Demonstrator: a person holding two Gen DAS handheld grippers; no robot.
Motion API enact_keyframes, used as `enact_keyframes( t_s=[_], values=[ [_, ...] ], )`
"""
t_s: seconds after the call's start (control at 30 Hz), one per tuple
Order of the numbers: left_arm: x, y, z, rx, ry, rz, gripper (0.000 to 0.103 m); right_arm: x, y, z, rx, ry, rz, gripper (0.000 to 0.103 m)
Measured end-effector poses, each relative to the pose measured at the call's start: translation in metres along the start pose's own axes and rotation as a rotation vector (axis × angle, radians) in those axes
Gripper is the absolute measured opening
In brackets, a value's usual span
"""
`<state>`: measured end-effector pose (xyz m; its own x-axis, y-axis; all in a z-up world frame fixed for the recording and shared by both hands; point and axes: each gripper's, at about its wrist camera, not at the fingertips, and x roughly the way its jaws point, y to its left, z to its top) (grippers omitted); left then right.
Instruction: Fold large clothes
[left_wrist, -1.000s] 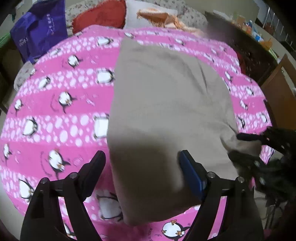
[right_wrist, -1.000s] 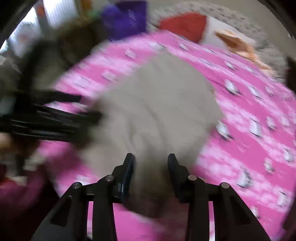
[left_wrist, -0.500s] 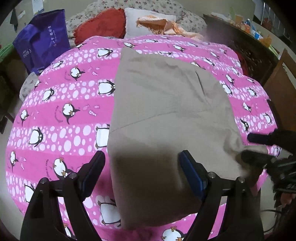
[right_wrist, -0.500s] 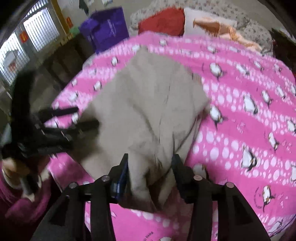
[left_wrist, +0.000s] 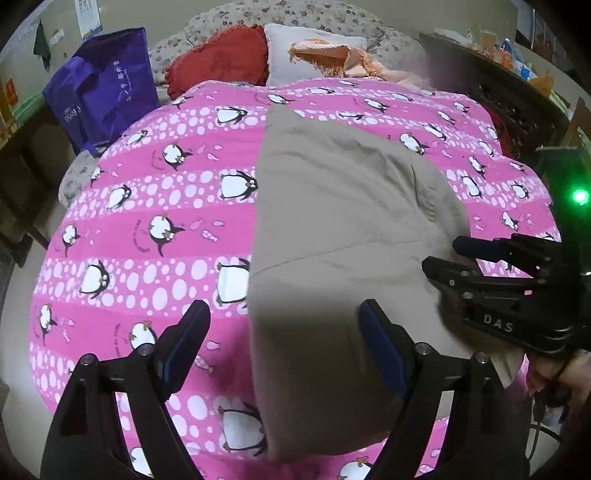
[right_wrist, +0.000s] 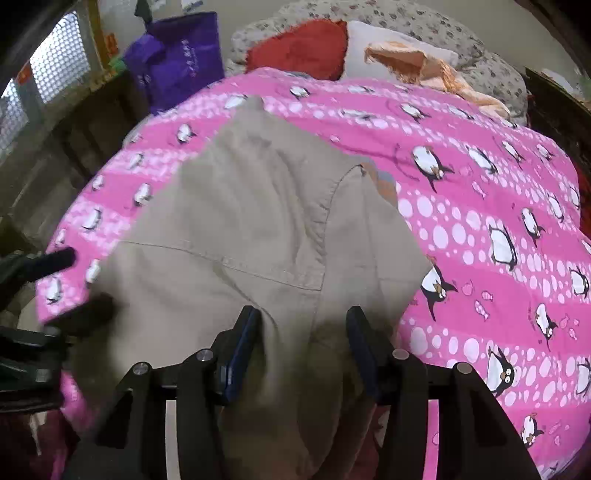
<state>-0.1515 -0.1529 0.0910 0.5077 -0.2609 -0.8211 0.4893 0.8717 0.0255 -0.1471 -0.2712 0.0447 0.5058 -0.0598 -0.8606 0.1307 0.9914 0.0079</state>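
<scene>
A large beige garment lies flat on a pink penguin blanket, reaching the bed's near edge. My left gripper is open and hovers over the garment's left edge, one finger above the blanket and the other above the cloth. My right gripper stands part open at the garment's right side. A hump of cloth sits between its fingers, but I see no pad pressing on it. In the left wrist view the right gripper comes in from the right. The left gripper shows at the left in the right wrist view.
A purple bag stands off the bed's far left corner. A red pillow, a white pillow and orange cloth lie at the head. Dark wooden furniture runs along the right side. A hand holds the right gripper.
The right gripper's jaws have widened, and it has moved further in over the garment's right side. The left gripper has stayed open in about the same place.
</scene>
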Motion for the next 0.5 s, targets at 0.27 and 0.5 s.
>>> enact_keyframes(
  t_s=[0.27,0.5],
  values=[
    [0.000,0.004,0.004,-0.017,-0.014,0.002,0.083,-0.009,-0.010,-0.006,0.046,0.009,0.001,0.052],
    [0.001,-0.001,0.009,-0.021,-0.009,0.000,0.083,-0.051,-0.010,-0.006,0.118,-0.079,0.010,0.069]
  ],
)
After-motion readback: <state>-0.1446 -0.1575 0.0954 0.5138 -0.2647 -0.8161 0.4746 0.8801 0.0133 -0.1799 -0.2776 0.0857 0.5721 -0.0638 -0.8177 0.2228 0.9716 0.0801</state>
